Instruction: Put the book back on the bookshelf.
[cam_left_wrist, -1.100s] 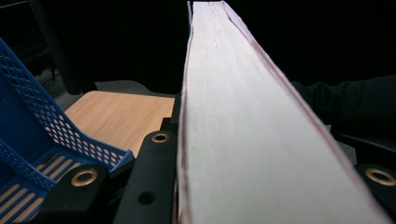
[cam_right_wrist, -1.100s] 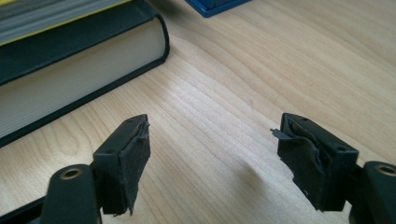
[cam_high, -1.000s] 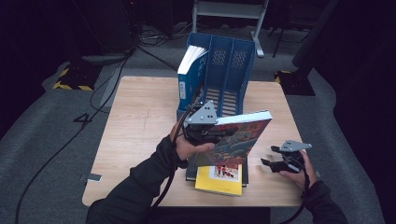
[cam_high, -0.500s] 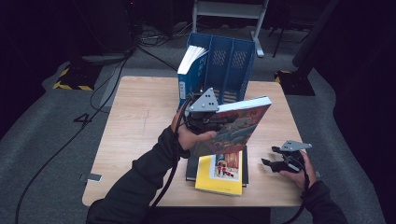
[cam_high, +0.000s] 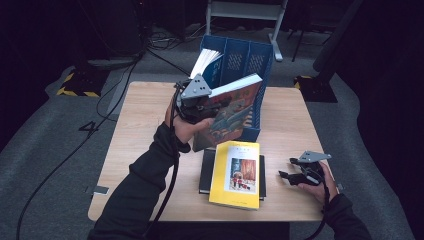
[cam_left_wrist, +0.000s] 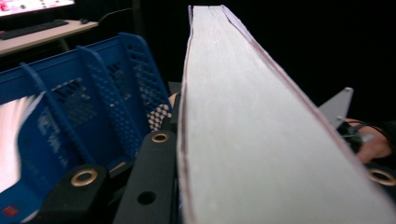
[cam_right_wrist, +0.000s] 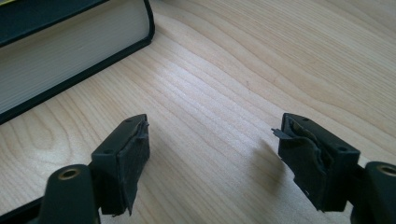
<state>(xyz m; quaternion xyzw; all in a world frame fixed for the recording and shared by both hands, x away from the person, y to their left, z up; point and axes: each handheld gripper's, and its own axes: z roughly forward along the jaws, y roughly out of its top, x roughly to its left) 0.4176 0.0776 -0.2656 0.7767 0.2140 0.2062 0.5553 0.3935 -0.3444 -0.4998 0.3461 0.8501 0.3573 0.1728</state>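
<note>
The left tool (cam_high: 200, 102) is gripping the illustrated book (cam_high: 231, 112) upright above the tabletop (cam_high: 145, 125), carrying it toward the blue file rack (cam_high: 250, 65) at twelve o'clock, where it likely needs aligning with an empty slot, while the right tool (cam_high: 295, 175) is resting open at four o'clock.

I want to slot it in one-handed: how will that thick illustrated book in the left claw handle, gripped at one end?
The illustrated book is thick, so probably heavy; held at one end by the left claw, it may sag or twist. Its page block looks dense and holds flat, so likely stiff. It stands close to the blue file rack and could catch a divider.
</note>
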